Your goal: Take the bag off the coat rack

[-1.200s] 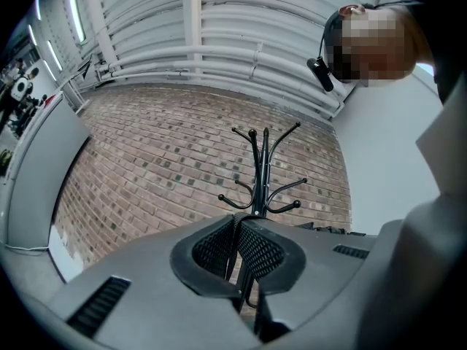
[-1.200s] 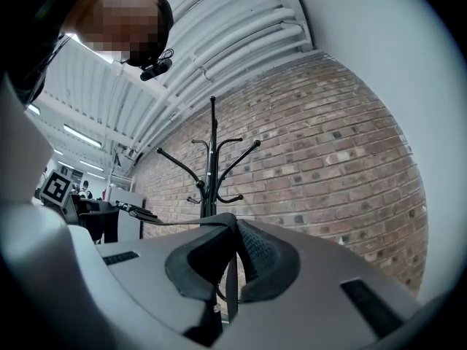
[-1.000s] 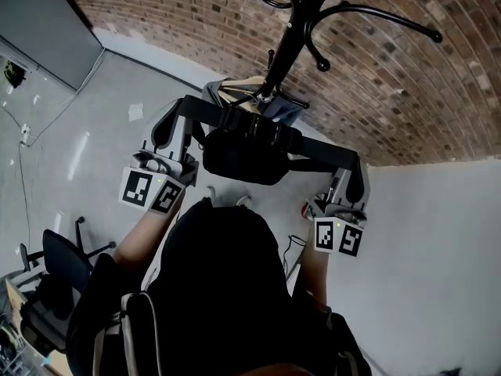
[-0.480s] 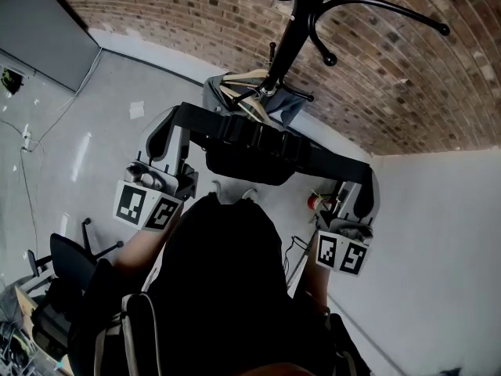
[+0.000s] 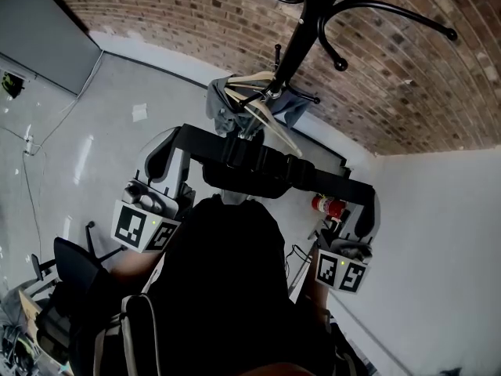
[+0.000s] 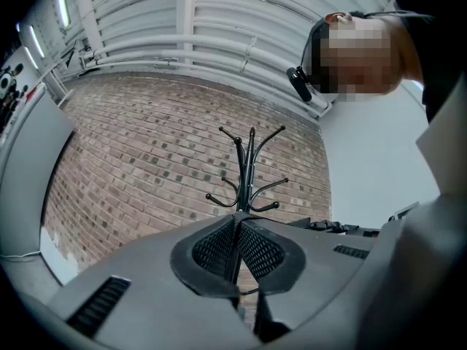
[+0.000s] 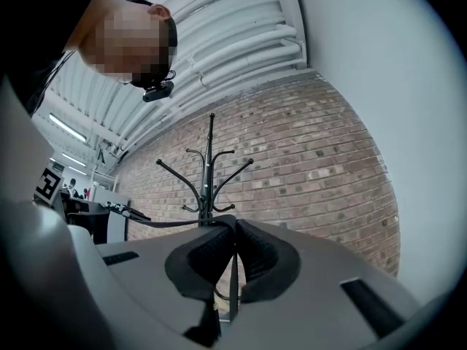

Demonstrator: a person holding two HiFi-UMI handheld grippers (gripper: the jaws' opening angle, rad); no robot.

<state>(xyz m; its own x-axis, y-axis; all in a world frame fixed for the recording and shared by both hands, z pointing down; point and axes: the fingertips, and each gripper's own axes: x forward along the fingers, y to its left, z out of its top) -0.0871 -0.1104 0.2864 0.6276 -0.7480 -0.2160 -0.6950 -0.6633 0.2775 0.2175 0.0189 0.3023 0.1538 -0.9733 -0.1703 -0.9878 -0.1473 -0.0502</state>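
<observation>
A black bag (image 5: 239,180) hangs by its black strap (image 5: 258,157), which is stretched between my two grippers in front of the person's head. My left gripper (image 5: 182,134) is shut on the strap's left end and my right gripper (image 5: 365,200) on its right end. The black coat rack (image 5: 301,34) stands beyond the bag, and the strap is clear of its hooks. In the left gripper view the pads (image 6: 219,248) are pressed together, with the coat rack (image 6: 248,173) ahead. The right gripper view shows the strap (image 7: 168,223) running left out of the closed pads (image 7: 255,257).
Wooden hangers (image 5: 262,108) and a blue-grey garment (image 5: 223,104) hang low on the rack. A brick wall (image 5: 180,14) stands behind it and a white wall (image 5: 438,233) to the right. A red fire extinguisher (image 5: 327,206) sits on the floor by the corner. An office chair (image 5: 66,261) is at lower left.
Both grippers have drawn back from the rack toward the person, carrying the strap and bag with them. The gap between bag and rack pole has widened.
</observation>
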